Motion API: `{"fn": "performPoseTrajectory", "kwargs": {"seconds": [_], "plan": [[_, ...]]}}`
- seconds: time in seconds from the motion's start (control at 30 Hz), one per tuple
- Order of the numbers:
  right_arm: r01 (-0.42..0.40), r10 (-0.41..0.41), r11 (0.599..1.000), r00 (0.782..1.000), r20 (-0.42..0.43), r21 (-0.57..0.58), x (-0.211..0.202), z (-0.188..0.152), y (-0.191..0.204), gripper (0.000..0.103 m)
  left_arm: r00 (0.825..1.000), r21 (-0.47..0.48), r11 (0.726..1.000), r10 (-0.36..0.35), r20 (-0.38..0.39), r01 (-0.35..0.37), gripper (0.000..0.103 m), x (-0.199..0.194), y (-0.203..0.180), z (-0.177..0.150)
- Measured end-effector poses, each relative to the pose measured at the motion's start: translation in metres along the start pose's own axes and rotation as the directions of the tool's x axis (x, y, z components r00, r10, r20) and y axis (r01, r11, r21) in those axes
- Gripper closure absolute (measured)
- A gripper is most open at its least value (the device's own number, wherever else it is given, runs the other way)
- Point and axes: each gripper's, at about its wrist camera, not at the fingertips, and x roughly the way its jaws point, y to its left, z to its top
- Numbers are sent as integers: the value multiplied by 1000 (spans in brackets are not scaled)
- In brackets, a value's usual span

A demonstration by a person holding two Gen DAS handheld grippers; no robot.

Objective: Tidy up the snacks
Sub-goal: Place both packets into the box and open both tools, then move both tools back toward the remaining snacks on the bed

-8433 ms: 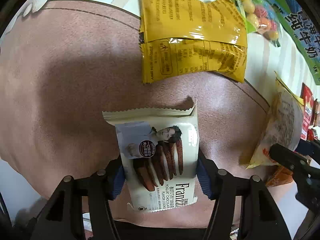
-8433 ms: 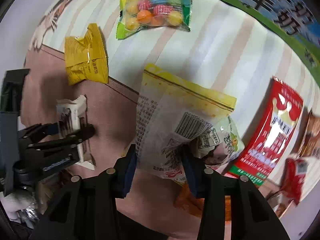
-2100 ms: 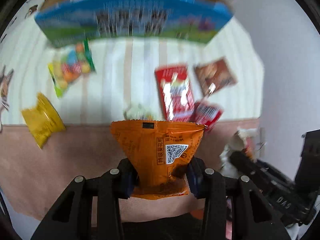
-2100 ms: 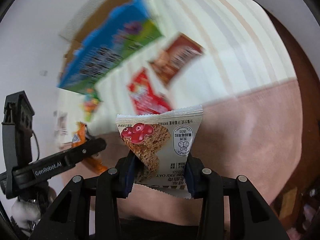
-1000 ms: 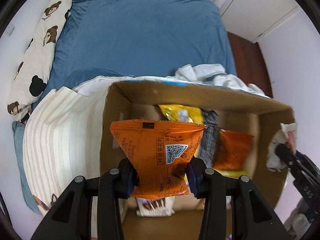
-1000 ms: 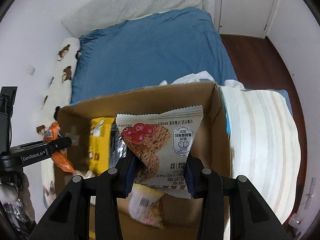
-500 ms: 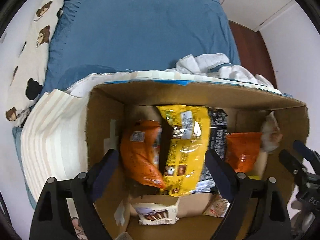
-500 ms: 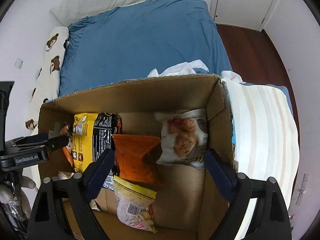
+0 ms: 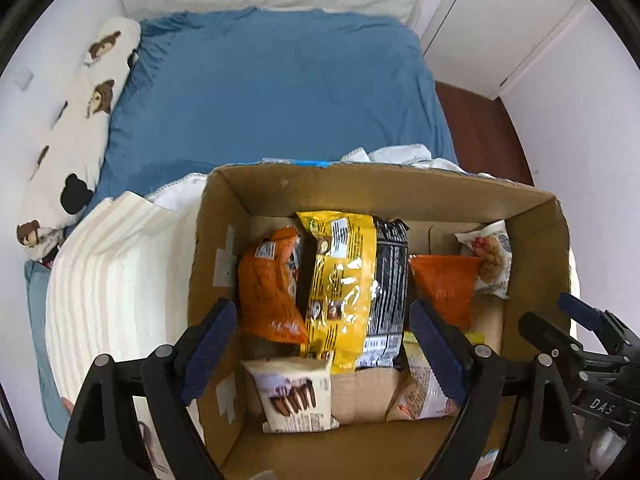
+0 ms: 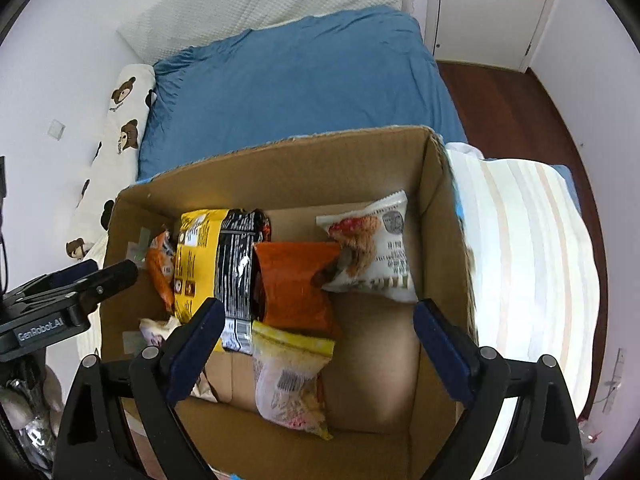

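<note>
My left gripper (image 9: 322, 340) hangs above the open brown cardboard box (image 9: 400, 194), its blue-padded fingers (image 9: 208, 340) spread wide and holding nothing. My right gripper (image 10: 316, 338) hangs over the same box, its fingers (image 10: 440, 340) also far apart and empty; it shows at the right edge of the left wrist view (image 9: 560, 332), and the left one shows at the left edge of the right wrist view (image 10: 80, 280).

Everything else I place by the box. Inside it, near its left wall, a crinkled orange snack bag (image 9: 272, 284) leans against a tall yellow foil bag (image 9: 340, 280), which overlaps a black foil bag (image 9: 388, 276) beside it. Right of the black bag lies a second, flat orange packet (image 9: 444, 280), and at the far right corner a white oat-cookie packet with red berries printed on it (image 10: 372, 248) rests tilted, one corner touching that orange packet. Nearer to me on the box floor stand a white chocolate-cookie packet (image 9: 292, 392) by the left wall and a yellow-topped clear packet (image 10: 292, 380) below the flat orange one.

Outside the box, a cream blanket with beige stripes (image 9: 112, 272) lies against both its side walls. Beyond the far wall spreads a bed with a blue sheet (image 9: 272, 92), with a white bear-print pillow (image 9: 68, 140) along its left edge.
</note>
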Motion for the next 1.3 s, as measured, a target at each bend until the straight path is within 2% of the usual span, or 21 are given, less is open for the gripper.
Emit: {"fn": "performPoseTrajectory", "kwargs": {"seconds": [0.1, 0.2, 0.33, 0.57, 0.73, 0.87, 0.97, 1.1, 1.17, 1.2, 1.23, 1.3], "plan": [[0, 0, 1000, 999, 43, 3, -13, -19, 2, 6, 999, 4, 1000, 11, 47, -11, 14, -14, -2, -18], [32, -30, 999, 994, 110, -13, -29, -38, 6, 6, 995, 1, 1000, 4, 104, -4, 14, -28, -4, -38], [32, -28, 999, 984, 174, -21, -53, -67, 10, 6, 979, 18, 999, 34, 200, -38, 14, -52, -9, -68], [41, -25, 998, 963, 270, -52, -92, -111, 20, 6, 962, 14, 999, 29, 272, -34, 14, -85, -12, -114], [36, -16, 998, 939, 343, -54, -121, -140, 27, 6, 936, 10, 998, 50, 349, -57, 14, -114, -10, -143], [-29, 42, 999, 929, 368, -39, -145, -161, 28, 6, 927, -7, 999, 36, 374, -37, 14, -131, -6, -161], [-85, 91, 996, 932, 351, -30, -152, -178, 24, 6, 921, -18, 1000, 30, 388, -24, 14, -142, -1, -177], [-110, 103, 994, 962, 253, 15, -129, -205, 12, 6, 933, -48, 998, 51, 356, -37, 14, -136, 15, -206], [-140, 132, 990, 975, 177, 34, -106, -220, 5, 18, 947, -82, 996, 67, 314, -43, 14, -123, 27, -223], [-152, 145, 987, 980, 138, 45, -94, -228, 2, 35, 957, -104, 993, 73, 280, -45, 14, -112, 36, -232], [-169, 163, 984, 982, 95, 64, -80, -238, -3, 39, 967, -127, 991, 81, 241, -51, 14, -99, 46, -240], [-183, 177, 978, 982, 63, 98, -63, -252, -12, 39, 985, -173, 983, 91, 146, -65, 14, -72, 66, -253]]}}
